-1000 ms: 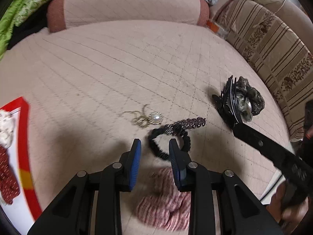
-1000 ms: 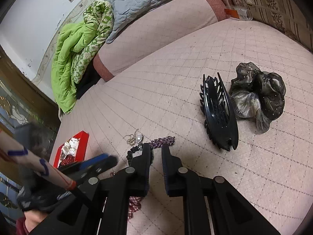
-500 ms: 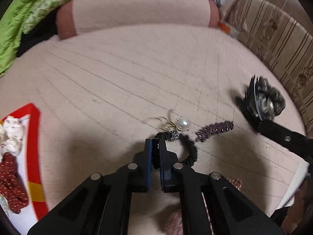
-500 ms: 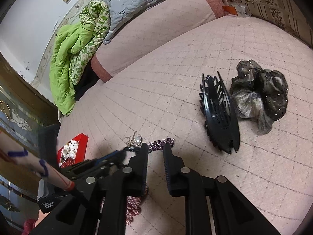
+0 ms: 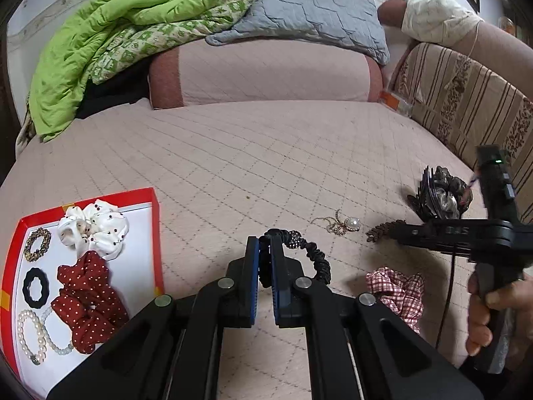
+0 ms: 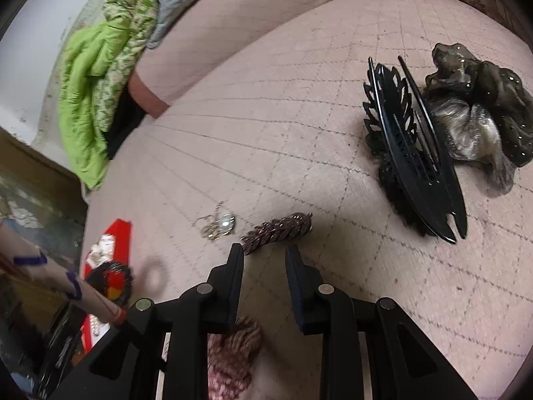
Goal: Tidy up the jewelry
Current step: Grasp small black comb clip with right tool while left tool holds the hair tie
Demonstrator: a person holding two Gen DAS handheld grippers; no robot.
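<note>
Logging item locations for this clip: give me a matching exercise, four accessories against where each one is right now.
Things:
1. black hair tie
2. white dotted scrunchie
3. pearl pendant
4. black claw clip

Places:
A. inside the red tray
B. beside the dark sheer scrunchie
C. pinched in the left gripper
D. loose on the bedcover, next to the chain bracelet

Pairs: 1-C, 2-A, 3-D, 4-B

L tool (image 5: 265, 260) clamped on black hair tie (image 5: 311, 253), red tray (image 5: 156, 233) to its left w/ scrunchies.

Left gripper (image 5: 265, 250) clamped; right gripper (image 6: 265, 256) opening.
</note>
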